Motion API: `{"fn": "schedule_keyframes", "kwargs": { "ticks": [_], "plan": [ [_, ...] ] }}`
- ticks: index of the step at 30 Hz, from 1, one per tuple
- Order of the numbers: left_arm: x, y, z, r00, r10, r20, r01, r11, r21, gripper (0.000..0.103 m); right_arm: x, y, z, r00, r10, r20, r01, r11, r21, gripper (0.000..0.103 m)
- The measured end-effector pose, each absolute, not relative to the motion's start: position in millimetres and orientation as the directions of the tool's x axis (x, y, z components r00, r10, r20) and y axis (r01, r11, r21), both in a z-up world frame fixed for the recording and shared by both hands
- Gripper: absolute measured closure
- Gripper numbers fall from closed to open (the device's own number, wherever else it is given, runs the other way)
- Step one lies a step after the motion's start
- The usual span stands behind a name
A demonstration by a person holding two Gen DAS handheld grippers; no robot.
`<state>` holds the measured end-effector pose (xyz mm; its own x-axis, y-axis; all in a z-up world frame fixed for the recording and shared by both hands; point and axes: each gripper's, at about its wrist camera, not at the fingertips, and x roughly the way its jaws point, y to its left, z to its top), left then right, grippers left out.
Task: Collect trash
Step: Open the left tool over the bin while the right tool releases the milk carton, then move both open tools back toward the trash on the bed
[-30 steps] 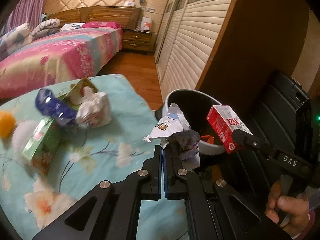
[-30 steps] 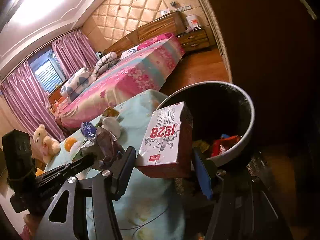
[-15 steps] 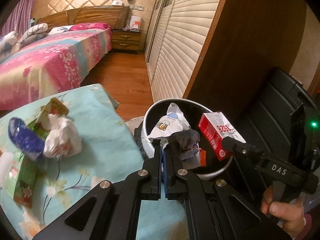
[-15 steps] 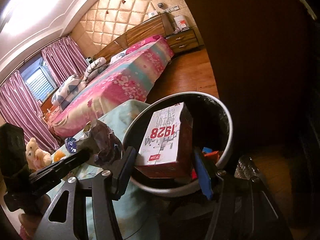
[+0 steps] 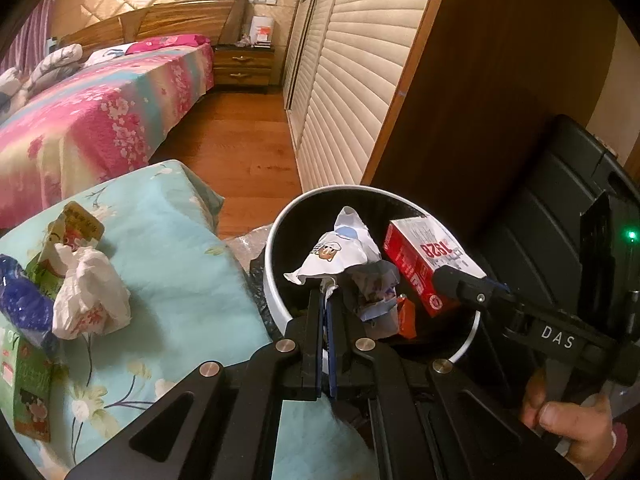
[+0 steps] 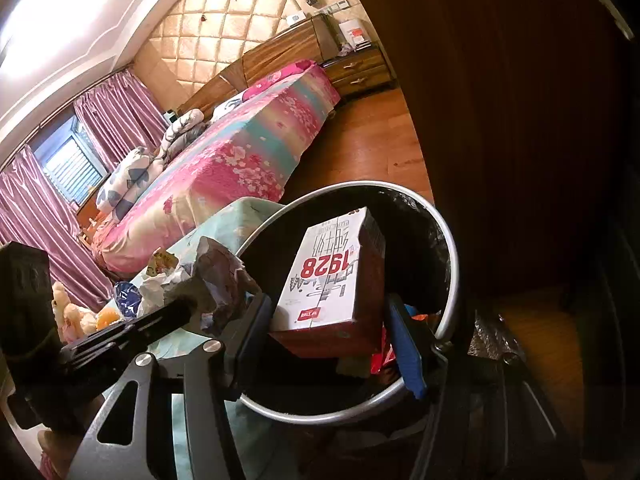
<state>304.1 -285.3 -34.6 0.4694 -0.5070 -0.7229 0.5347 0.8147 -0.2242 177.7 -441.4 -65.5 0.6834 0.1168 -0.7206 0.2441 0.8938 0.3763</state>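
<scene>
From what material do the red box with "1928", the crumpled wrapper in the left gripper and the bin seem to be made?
Red box: probably coated cardboard; flat printed faces, sharp folded edges, slight sheen.
Crumpled wrapper: likely thin plastic or coated paper film; it holds sharp creases and carries print. Which one is unclear.
Bin: smooth white rim, perhaps plastic or painted metal; inside, a glossy, wrinkled black liner, apparently plastic film.

Now over the trash bin [image 5: 276,240]: crumpled wrapper [image 5: 340,252] and red 1928 carton [image 6: 332,280], carried across from the table edge.

Both wrist views close above the shared trash bin [image 5: 276,240], facing bedward.
</scene>
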Motion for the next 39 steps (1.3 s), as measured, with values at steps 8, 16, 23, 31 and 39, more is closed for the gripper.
{"fn": "schedule_keyframes", "kwargs": {
  "ticks": [8, 16, 23, 31, 39],
  "plan": [
    [304.1, -291.2, -34.6, 0.447, -0.510, -0.735, 0.540, 0.809, -0.233, 0.084, 179.8, -450.7, -68.0, 0.676, 0.147, -0.722, 0.253, 0.874, 0.415, 0.042],
    [288.6, -266.5, -30.4, 0.483, -0.507, -0.714, 0.501, 0.829, -0.249, 0.068, 172.6, -447.4, -63.6, 0.689, 0.141, -0.711, 0.256, 0.870, 0.421, 0.041],
    [265.0, -223.0, -33.8, 0.513, -0.487, -0.707, 0.443, 0.855, -0.268, 0.061, 165.2, -427.9, -58.3, 0.697, 0.149, -0.701, 0.228, 0.881, 0.414, 0.032],
    [242.2, -176.8, -30.6, 0.547, -0.457, -0.701, 0.375, 0.883, -0.282, 0.060, 161.1, -389.2, -47.1, 0.713, 0.155, -0.684, 0.168, 0.909, 0.381, 0.027],
    [218.9, -133.4, -26.0, 0.593, -0.413, -0.692, 0.308, 0.910, -0.279, 0.057, 163.5, -350.5, -49.3, 0.696, 0.208, -0.687, 0.099, 0.920, 0.380, 0.025]
  ]
}}
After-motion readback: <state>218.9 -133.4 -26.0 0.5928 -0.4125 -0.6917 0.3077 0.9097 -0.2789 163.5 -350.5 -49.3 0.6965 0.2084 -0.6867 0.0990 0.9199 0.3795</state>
